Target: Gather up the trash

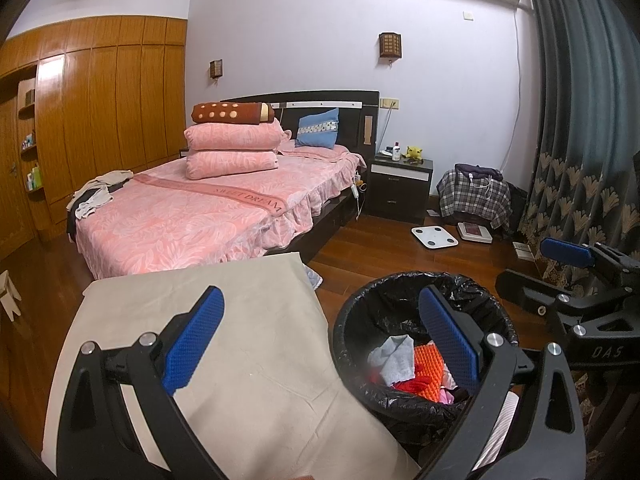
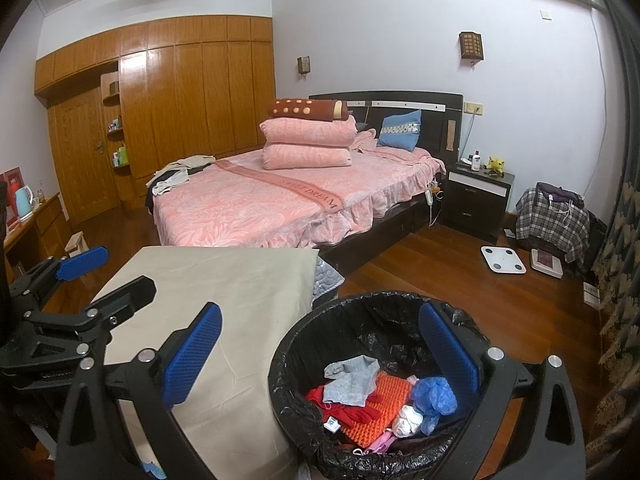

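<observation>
A black bin with a black liner (image 1: 360, 312) (image 2: 288, 344) stands on the floor beside a table under a beige cloth (image 1: 240, 280) (image 2: 224, 280). Inside lie a grey rag (image 2: 352, 378), an orange foam piece (image 2: 390, 394), a blue plastic bag (image 2: 434, 400), red scraps (image 2: 352, 410) and white bits. My left gripper (image 1: 320, 336) is open and holds nothing, one finger over the cloth and the other over the bin. My right gripper (image 2: 320, 352) is open too, straddling the bin's left rim. Each gripper shows in the other's view, the right (image 1: 528, 268) and the left (image 2: 108, 276).
A pink bed (image 2: 260, 204) with stacked pillows fills the middle of the room. A dark nightstand (image 2: 476, 200), two floor scales (image 2: 503, 259), a plaid-covered pile (image 2: 552, 220) and a curtain (image 1: 580, 140) stand at right. Wooden wardrobes (image 2: 192, 100) line the left wall.
</observation>
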`<state>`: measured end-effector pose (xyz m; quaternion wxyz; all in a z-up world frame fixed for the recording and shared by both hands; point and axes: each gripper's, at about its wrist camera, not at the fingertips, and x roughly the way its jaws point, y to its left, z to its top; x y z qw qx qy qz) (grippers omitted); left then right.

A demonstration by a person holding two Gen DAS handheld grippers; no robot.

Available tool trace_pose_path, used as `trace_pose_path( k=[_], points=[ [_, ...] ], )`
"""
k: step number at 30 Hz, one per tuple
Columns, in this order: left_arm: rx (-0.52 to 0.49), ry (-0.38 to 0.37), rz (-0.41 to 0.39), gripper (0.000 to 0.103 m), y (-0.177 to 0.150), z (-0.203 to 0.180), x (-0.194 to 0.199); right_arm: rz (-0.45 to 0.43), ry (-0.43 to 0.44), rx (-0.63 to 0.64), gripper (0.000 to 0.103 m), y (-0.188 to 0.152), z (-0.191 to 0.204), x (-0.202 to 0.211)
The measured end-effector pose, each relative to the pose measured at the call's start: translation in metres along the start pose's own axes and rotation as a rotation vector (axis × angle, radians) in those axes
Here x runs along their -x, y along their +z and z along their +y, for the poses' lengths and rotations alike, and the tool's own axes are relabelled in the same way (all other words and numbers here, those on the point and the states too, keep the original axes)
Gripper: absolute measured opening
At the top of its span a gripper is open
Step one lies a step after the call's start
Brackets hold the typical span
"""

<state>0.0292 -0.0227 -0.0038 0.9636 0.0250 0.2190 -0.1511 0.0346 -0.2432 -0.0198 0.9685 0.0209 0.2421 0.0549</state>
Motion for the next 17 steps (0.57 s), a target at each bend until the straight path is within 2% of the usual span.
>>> trace_pose_path(
  k=[17],
  points=[
    [0.0,0.001,0.005,0.095,-0.0057,-0.0025,-0.0005,0.001,0.0,-0.001,0.097,-0.0015,-0.0005,-0.0009]
  ],
)
